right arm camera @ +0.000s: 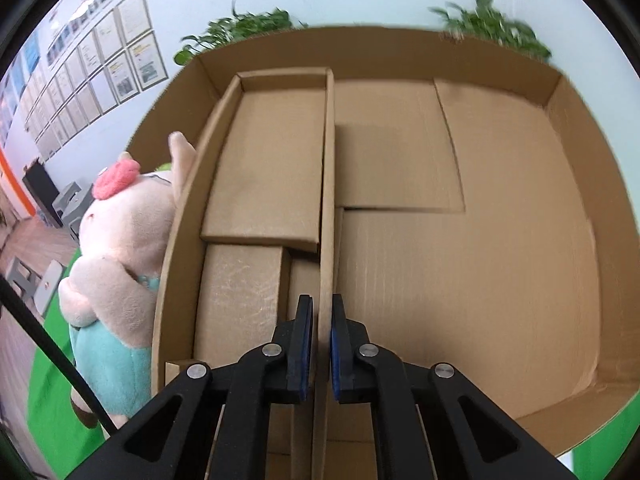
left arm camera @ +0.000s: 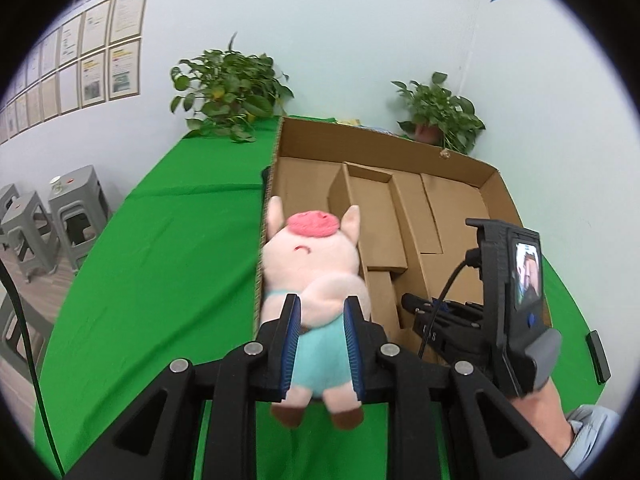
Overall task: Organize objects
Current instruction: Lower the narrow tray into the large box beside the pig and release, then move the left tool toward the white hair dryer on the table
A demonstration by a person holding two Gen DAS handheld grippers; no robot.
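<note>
My left gripper (left arm camera: 320,320) is shut on a plush pig (left arm camera: 316,264) with a pink snout and teal shorts, held by its waist above the left wall of an open cardboard box (left arm camera: 460,160). The pig also shows in the right wrist view (right arm camera: 120,264), just outside the box's left wall. My right gripper (right arm camera: 322,320) is shut on a thin cardboard divider (right arm camera: 328,184) that stands upright inside the box (right arm camera: 572,240). The right gripper shows in the left wrist view (left arm camera: 424,312), low inside the box.
The box lies on a table with a green cloth (left arm camera: 160,260). Two potted plants (left arm camera: 228,92) (left arm camera: 440,112) stand behind it against the wall. Grey stools (left arm camera: 76,208) stand on the floor at the left. A dark small object (left arm camera: 599,356) lies on the cloth at the right.
</note>
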